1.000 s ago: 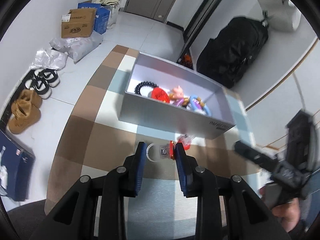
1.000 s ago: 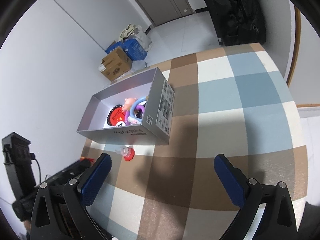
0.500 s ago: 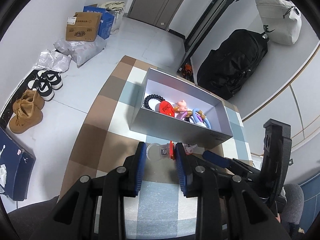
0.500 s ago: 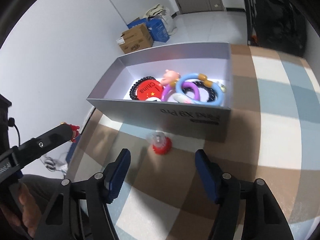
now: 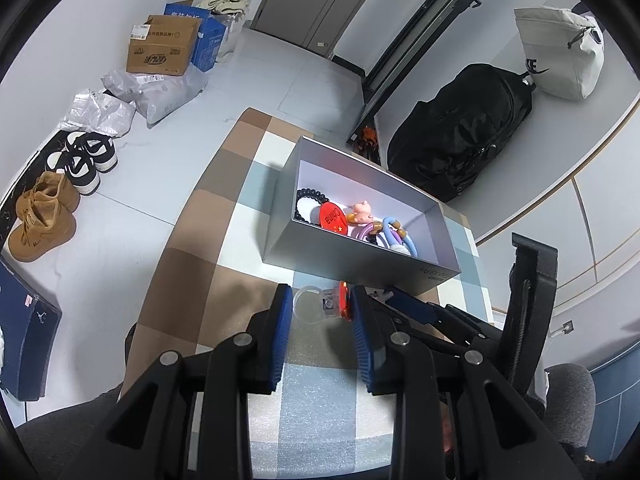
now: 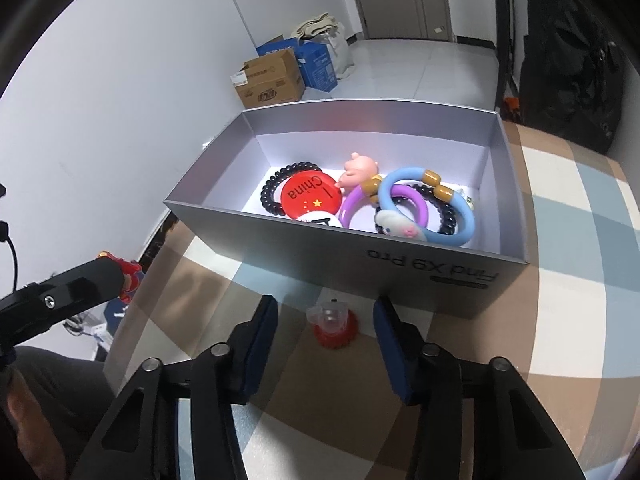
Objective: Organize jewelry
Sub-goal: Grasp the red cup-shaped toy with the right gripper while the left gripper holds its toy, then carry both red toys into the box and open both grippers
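Observation:
A grey open box (image 5: 352,258) (image 6: 280,236) on the checked table holds a black bead bracelet (image 6: 276,184), a red "China" badge (image 6: 310,196), a pink pig figure (image 6: 358,170) and blue and purple rings (image 6: 428,208). My left gripper (image 5: 318,308) is shut on a clear ring with a red charm (image 5: 332,304), held above the table in front of the box. My right gripper (image 6: 326,316) is open, its fingers on either side of a second clear-and-red ring (image 6: 334,322) that lies on the table by the box's near wall.
The left gripper's finger (image 6: 80,284) reaches in at the left of the right wrist view. The checked tablecloth (image 5: 192,264) ends at the left edge above the floor. Shoes (image 5: 44,216), cardboard boxes (image 5: 164,46) and a black bag (image 5: 460,136) are off the table.
My right gripper has moved in close to the box and narrowed its opening around the ring on the table. My left gripper has lifted back a little with its ring.

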A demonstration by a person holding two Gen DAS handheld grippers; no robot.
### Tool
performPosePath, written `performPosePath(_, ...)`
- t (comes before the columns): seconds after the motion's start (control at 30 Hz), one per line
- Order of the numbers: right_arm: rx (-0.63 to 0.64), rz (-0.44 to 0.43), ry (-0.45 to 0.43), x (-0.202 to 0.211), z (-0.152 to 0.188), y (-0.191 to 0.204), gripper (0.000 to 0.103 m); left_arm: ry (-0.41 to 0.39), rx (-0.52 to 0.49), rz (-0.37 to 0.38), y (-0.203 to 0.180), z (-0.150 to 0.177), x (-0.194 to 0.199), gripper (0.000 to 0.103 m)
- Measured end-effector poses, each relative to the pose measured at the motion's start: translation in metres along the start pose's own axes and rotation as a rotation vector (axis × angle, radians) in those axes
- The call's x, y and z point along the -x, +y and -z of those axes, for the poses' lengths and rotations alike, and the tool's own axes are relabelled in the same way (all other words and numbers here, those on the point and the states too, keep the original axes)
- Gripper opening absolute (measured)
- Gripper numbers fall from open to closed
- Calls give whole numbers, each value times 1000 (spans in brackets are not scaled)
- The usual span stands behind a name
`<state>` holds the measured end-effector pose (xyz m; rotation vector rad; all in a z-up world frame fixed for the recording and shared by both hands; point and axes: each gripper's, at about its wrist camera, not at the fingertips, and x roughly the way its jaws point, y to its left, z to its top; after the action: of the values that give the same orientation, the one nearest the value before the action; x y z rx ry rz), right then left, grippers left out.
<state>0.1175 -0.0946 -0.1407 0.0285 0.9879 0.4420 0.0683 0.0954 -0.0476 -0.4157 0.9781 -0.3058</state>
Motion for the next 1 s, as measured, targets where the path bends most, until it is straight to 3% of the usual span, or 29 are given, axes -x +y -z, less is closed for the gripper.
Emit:
performPosePath(0.1, 8, 11, 1, 0, 1, 2, 33, 3, 1, 4, -1, 0, 0, 24)
performPosePath(0.3, 24, 35, 9, 0, -1, 2, 18, 4, 6, 12, -1, 0, 1, 24)
performPosePath(1.0, 17, 1, -9, 17, 6, -3, 18, -10, -24, 25, -11, 1, -3, 24)
